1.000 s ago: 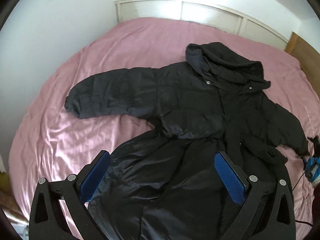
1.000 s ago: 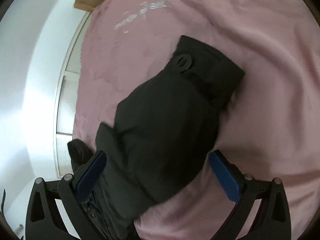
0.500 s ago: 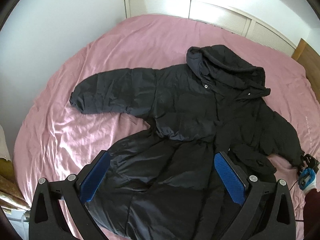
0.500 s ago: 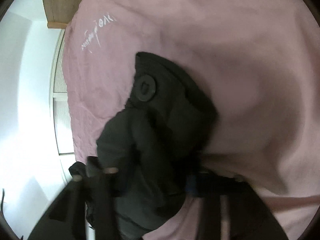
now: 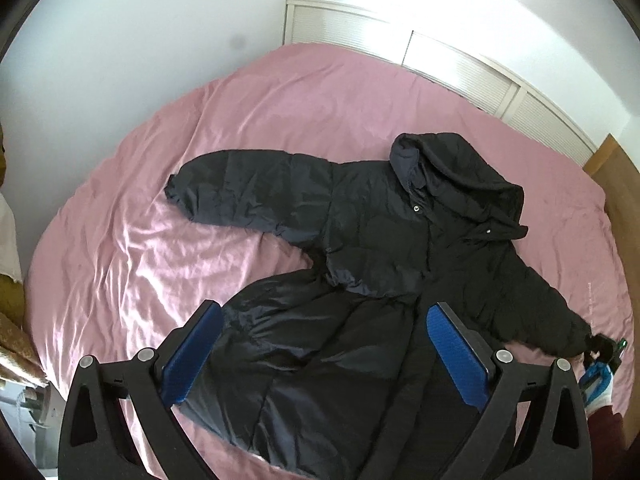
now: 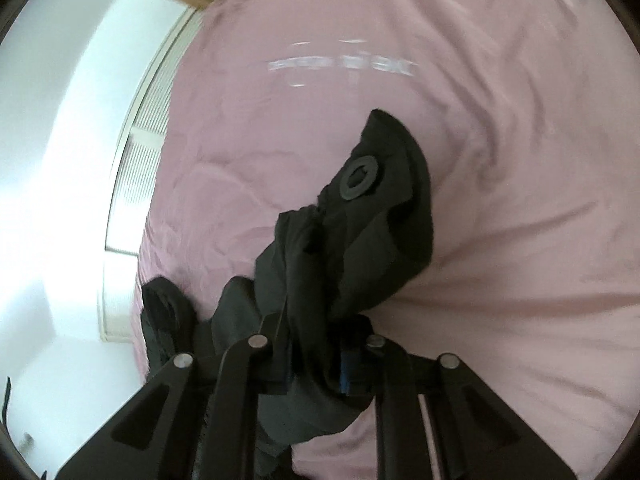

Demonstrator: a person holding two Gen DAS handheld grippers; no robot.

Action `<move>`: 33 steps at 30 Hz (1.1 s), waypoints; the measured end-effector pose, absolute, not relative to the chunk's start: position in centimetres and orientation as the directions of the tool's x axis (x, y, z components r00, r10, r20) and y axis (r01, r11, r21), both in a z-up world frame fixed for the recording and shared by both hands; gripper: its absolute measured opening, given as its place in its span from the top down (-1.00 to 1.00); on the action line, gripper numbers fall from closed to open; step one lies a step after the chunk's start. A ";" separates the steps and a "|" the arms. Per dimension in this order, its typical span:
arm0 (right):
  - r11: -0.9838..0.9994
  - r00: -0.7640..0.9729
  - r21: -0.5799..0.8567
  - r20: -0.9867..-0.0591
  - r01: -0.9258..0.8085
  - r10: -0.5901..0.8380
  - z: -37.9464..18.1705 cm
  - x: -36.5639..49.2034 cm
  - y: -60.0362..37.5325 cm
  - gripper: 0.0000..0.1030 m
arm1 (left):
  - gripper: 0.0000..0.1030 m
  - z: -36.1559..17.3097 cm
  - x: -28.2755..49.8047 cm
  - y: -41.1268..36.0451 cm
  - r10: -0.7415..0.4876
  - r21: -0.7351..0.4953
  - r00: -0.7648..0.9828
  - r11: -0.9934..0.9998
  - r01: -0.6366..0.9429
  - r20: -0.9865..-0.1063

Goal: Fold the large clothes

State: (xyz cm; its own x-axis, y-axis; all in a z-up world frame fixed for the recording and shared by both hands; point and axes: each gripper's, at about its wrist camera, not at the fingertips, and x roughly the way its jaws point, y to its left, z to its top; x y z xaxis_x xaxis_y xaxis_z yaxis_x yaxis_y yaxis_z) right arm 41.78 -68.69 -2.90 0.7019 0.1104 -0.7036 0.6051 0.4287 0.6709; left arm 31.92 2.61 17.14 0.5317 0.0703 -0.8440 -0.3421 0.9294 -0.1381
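A black hooded puffer coat (image 5: 380, 240) lies spread face up on the pink bed (image 5: 248, 120), hood toward the headboard. Its left sleeve (image 5: 248, 192) stretches out to the left. My left gripper (image 5: 324, 356) is open and empty, hovering above the coat's lower skirt. My right gripper (image 6: 316, 364) is shut on the cuff of the right sleeve (image 6: 360, 224), which bunches up between the jaws; a round black button (image 6: 360, 178) shows on the cuff. In the left wrist view the right gripper (image 5: 600, 356) sits at the sleeve's end, far right.
A white slatted headboard (image 5: 460, 68) runs along the far side of the bed, with white wall behind. A wooden panel (image 5: 616, 176) stands at the right. Clutter (image 5: 16, 360) lies beside the bed at the lower left.
My right gripper has closed on the right sleeve cuff and pulled the sleeve outward, straighter. My left gripper has risen and drawn back, so more of the bed shows.
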 end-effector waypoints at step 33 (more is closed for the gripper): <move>0.853 0.532 0.473 -0.791 0.220 0.302 5.8 53.9 -26.3 0.75 | -0.95 10.0 33.0 21.2 -0.085 -0.272 0.516 0.915 -0.299 -0.852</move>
State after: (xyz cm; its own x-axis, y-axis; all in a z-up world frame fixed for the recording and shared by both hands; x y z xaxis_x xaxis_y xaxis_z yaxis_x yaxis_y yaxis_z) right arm 53.89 -26.33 5.83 0.5324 0.3019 -0.7909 0.2197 0.8530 0.4735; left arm 32.98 21.22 10.01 0.5163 -0.0851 -0.8522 -0.2986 0.9147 -0.2723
